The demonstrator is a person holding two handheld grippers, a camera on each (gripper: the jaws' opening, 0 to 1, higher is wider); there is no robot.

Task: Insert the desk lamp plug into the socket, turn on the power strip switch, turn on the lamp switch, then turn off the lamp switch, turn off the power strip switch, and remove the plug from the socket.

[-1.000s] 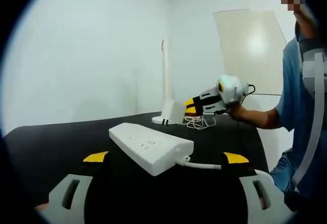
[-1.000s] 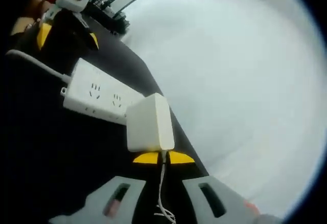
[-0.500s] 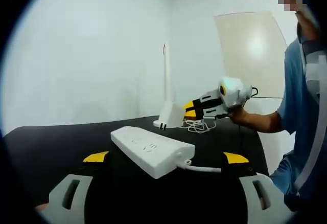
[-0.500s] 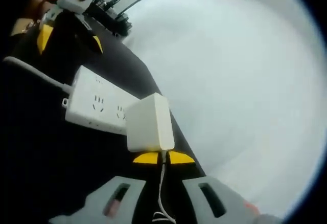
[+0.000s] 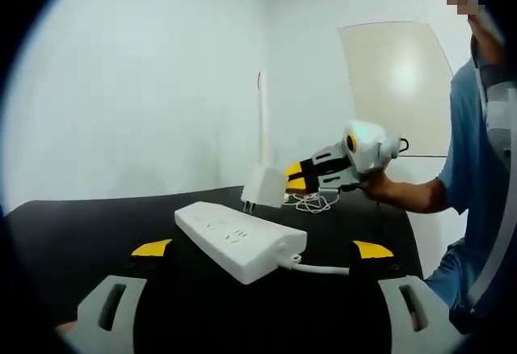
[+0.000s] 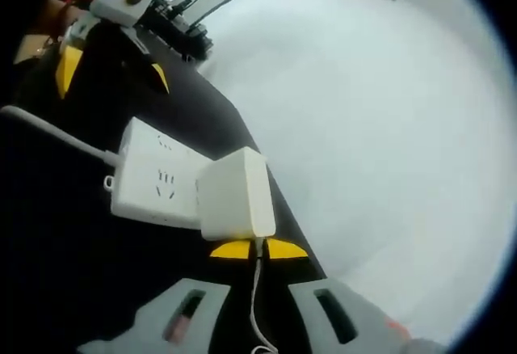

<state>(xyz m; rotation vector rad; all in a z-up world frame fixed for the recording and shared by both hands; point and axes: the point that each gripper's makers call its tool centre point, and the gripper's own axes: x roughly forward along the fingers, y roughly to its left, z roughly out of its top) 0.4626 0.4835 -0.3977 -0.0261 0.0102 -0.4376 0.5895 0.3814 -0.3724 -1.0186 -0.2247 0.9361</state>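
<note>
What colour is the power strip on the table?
White, power strip and its cord alike, lying on the black table. It shows best in the left gripper view.

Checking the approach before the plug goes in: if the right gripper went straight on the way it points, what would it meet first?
Probably the power strip: the plug held in the right gripper overlaps its near end, though depth is unclear.

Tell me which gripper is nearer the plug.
Right. The right gripper is shut on the plug, holding it above the power strip. The left gripper sits open on the strip's near side.
</note>
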